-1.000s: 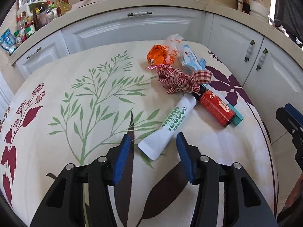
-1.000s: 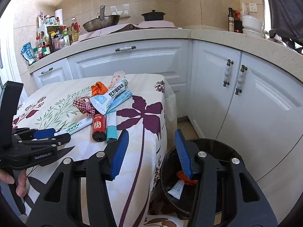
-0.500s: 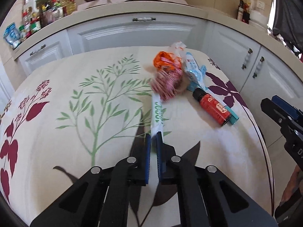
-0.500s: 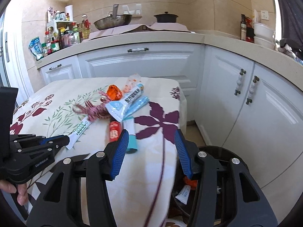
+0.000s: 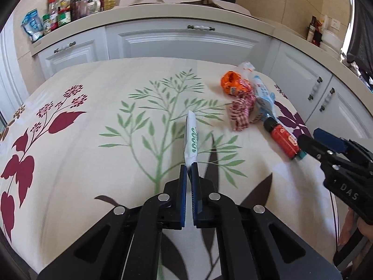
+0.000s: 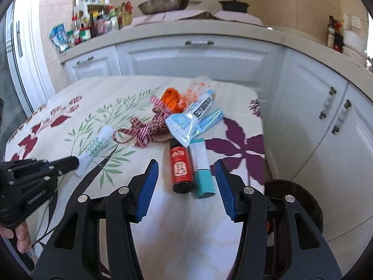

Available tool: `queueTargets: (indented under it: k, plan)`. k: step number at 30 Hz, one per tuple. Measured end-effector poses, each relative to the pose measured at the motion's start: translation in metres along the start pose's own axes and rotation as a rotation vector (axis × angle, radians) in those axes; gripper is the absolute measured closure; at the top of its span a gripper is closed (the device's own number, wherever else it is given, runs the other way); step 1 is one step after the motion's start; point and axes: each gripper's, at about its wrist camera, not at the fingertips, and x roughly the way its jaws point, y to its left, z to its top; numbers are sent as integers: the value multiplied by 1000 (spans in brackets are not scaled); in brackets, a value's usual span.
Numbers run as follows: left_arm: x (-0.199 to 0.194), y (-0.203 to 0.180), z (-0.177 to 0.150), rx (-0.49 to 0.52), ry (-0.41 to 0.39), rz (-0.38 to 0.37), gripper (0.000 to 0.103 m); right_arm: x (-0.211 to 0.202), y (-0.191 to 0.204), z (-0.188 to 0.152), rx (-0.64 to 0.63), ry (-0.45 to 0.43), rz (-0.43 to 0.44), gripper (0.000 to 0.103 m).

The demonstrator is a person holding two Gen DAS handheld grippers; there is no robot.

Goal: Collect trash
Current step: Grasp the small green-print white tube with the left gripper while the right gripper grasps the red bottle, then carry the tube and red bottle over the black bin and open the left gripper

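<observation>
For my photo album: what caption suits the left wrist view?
Left hand-held gripper clamps a white tube above the floral tablecloth.

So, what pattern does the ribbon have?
Red and white check; the ribbon shows best in the right wrist view.

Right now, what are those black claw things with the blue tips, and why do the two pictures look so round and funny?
They are grabbers, and a person holds one in each hand. A little round-lens camera on each looks out along its two fingers, which bends the pictures. One picture is from the left gripper, the other from the right gripper.

The table has a flowery tablecloth. On it lie an orange wrapper, a red-checked ribbon, a light blue pouch, a red bottle and a white and teal tube.

The left gripper is pinched shut on a white tube with green letters, lifted off the cloth. The right gripper is open, holding nothing, near the red bottle. A dark trash bin sits beside the table.
</observation>
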Motion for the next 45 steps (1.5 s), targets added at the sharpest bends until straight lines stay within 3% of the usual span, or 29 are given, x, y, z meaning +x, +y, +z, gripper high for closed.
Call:
queueTargets:
  k: [9,11,13,32,45]
  plan:
    - [0,20,0,-41,-4,4,99,31,11,3,-28,122,-1,69]
    - [0,22,0,-47,-5,4,99,36,11,2,-32,145,2,79]
    - [0,24,-1,-52,-6,4,99,38,12,2,-37,155,3,80]
    - [-23,9,-8,-47,-55,-23,100,-14,12,-13,-2,14,25,80]
    - [-50,-30,-10,18,-113,-76,100,-59,-22,-33,60,-50,-48,80]
